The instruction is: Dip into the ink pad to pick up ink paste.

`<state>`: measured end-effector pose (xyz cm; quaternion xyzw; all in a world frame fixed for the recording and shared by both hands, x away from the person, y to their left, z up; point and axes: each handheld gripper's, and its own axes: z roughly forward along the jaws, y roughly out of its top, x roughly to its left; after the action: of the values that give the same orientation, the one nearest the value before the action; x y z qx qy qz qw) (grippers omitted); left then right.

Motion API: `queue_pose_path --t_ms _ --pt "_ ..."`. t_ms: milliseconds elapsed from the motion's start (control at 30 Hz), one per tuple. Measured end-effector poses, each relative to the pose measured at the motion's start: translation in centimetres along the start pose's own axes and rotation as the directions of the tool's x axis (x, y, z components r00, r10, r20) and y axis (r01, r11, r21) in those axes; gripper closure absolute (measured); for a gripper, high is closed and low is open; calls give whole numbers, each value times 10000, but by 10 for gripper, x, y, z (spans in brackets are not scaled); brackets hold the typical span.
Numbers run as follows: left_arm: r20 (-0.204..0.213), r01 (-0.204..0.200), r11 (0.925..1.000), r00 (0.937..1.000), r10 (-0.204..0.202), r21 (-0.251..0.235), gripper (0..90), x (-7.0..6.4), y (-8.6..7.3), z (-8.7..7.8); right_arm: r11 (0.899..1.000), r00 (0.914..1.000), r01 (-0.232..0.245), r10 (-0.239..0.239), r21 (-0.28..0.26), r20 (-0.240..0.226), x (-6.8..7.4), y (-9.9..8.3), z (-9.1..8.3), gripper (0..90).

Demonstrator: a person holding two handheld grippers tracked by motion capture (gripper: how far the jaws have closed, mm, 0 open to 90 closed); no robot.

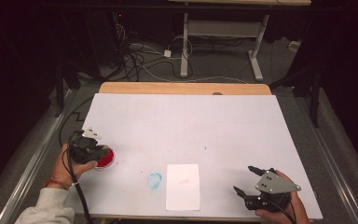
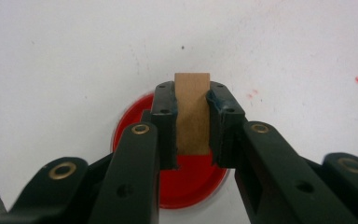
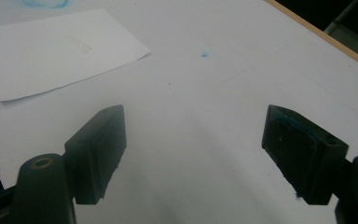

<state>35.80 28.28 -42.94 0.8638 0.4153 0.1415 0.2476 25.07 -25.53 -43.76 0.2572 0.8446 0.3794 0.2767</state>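
Note:
My left gripper point(image 2: 192, 100) is shut on a small tan wooden block point(image 2: 192, 109), held directly over a round red dish point(image 2: 186, 186). In the high view the left gripper point(image 1: 100, 152) sits at the table's left side with the red dish point(image 1: 106, 160) just beside its tips. My right gripper point(image 1: 246, 179) hovers near the front right corner, open and empty. In the right gripper view its jaws stand wide apart point(image 3: 193, 140) above bare white surface. A white paper sheet point(image 1: 182, 185) lies at the front centre, also seen as a paper sheet point(image 3: 56, 49).
The white table cover point(image 1: 186, 121) spans most of the wooden table point(image 1: 182, 87). A blue smudge point(image 1: 154, 180) marks the cover left of the sheet. Small red specks point(image 2: 251, 94) dot the cover near the dish. Beyond the table lie cables point(image 1: 135, 56) and a desk frame point(image 1: 223, 32).

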Motion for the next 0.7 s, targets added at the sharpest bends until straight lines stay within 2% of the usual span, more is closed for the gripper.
queue_pose_path --t_ms 200,333,367,500,600,667,700 --pt "-115 -219 9970 9997 211 -745 737 -11 4 -9 10000 10000 -43 43 -42 38 -1 0 -1 224" --pt "-167 -349 9911 9993 330 -1287 737 -19 6 -17 10000 10000 -11 12 -91 70 -2 0 -1 223" --pt "-65 -368 9896 9993 362 -1388 737 -20 6 -18 9999 10000 -13 14 -107 83 -2 0 -1 222" --pt "11 -401 9823 9992 410 -1832 737 -28 8 -23 9999 9999 -46 47 -137 94 -2 1 -1 223" --pt "86 -478 9746 9987 509 -2186 737 -34 9 -27 9998 9999 -49 52 -180 117 -3 1 -2 222" --pt "85 -531 9663 9983 571 -2520 737 -38 9 -29 9997 9999 -48 51 -233 118 -3 1 -2 220" --pt "146 -591 9650 9978 650 -2556 737 -40 10 -31 9996 9999 -102 105 -250 119 -3 1 -2 219"
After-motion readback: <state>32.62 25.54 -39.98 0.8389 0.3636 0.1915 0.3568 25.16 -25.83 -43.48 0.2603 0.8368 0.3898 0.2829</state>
